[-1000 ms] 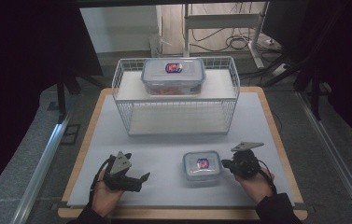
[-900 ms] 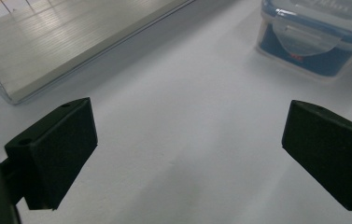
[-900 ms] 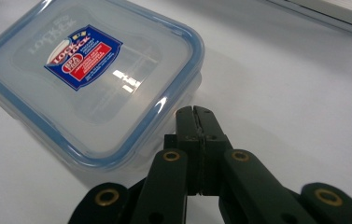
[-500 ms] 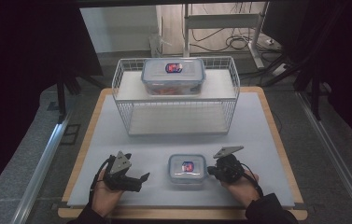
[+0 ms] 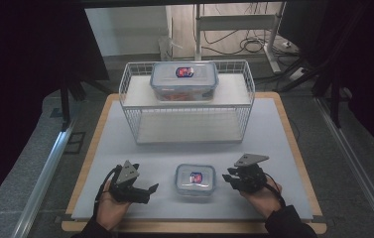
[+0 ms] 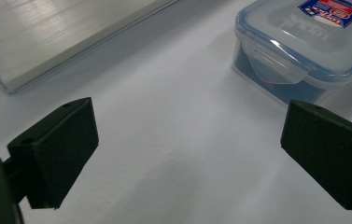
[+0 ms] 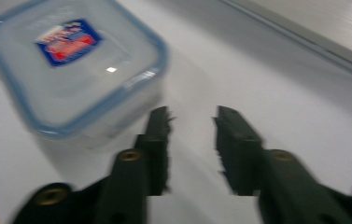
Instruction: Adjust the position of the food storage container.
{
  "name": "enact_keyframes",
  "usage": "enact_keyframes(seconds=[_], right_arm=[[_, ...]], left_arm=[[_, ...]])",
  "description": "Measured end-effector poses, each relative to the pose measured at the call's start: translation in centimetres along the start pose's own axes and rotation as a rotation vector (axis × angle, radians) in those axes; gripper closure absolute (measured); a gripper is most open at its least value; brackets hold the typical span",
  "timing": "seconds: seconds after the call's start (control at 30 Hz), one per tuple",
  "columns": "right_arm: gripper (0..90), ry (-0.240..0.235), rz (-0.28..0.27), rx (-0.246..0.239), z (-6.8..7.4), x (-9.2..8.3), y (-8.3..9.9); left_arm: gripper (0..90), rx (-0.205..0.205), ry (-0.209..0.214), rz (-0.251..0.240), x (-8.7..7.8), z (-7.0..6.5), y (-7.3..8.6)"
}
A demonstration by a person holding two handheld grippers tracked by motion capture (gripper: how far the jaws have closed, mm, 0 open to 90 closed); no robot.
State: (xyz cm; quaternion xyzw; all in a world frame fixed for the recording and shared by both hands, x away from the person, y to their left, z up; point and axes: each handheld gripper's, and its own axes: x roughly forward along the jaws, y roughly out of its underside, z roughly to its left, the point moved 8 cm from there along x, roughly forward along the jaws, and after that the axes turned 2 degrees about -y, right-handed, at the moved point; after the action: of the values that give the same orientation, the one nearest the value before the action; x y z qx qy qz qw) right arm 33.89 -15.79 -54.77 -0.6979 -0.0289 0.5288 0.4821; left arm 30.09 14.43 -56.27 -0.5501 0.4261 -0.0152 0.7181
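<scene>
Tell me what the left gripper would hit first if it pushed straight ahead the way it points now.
Probably the small lidded container. The left gripper points across the mat toward it, fingers open. In its own view the box sits ahead but right of centre, so it might only clip the near corner.

Left hand [image 5: 109, 207]: comes in from the bottom edge, palm up, cradling its gripper from beneath.
Left gripper [image 5: 151, 188]: lies low and level, jaws pointing toward the right gripper; in the left gripper view the two pads stand wide apart with nothing between them.
Right hand [image 5: 260, 197]: enters from the bottom edge in a dark sleeve, gripping its tool from behind.
Right gripper [image 5: 227, 178]: points toward the left gripper; jaws have just been opening, now a narrow gap with nothing between them.
</scene>
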Motion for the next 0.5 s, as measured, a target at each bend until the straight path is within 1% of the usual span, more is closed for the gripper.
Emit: enact_keyframes(seconds=[0.03, 0.07, 0.13, 0.17, 0.23, 0.27, 0.33, 0.4, 0.5], right_arm=[[57.3, 0.011, -0.003, 0.004, -0.4, -0.1, 0.1], [53.9, 0.012, -0.008, 0.003, -0.7, -0.2, 0.2], [42.5, -0.009, -0.027, 0.020, -1.0, -0.2, 0.3], [38.1, -0.015, -0.025, 0.027, -1.1, -0.1, 0.4], [29.7, -0.028, -0.042, 0.029, -1.1, 0.0, 0.4], [23.6, -0.034, -0.049, 0.029, -1.2, 0.1, 0.4], [16.0, -0.043, -0.060, 0.036, -1.2, 0.2, 0.4], [10.3, -0.041, -0.053, 0.031, -1.3, 0.4, 0.7], [8.0, -0.039, -0.031, 0.023, -1.6, 0.7, 1.2]], left_arm=[[4.0, 0.001, 0.002, 0.004, 0.1, 0.0, 0.0], [4.0, 0.003, 0.002, 0.006, 0.1, 0.0, 0.1], [3.9, 0.008, 0.010, 0.011, 0.2, -0.1, 0.2], [3.7, 0.010, 0.010, 0.012, 0.3, -0.2, 0.2], [3.6, 0.020, 0.014, 0.015, 0.3, -0.2, 0.2], [3.5, 0.021, 0.015, 0.017, 0.4, -0.2, 0.3], [2.9, 0.017, 0.020, 0.026, 0.5, -0.3, 0.4], [2.4, 0.011, 0.024, 0.030, 0.7, -0.2, 0.5], [1.9, 0.002, 0.021, 0.027, 0.7, 0.0, 0.5]])
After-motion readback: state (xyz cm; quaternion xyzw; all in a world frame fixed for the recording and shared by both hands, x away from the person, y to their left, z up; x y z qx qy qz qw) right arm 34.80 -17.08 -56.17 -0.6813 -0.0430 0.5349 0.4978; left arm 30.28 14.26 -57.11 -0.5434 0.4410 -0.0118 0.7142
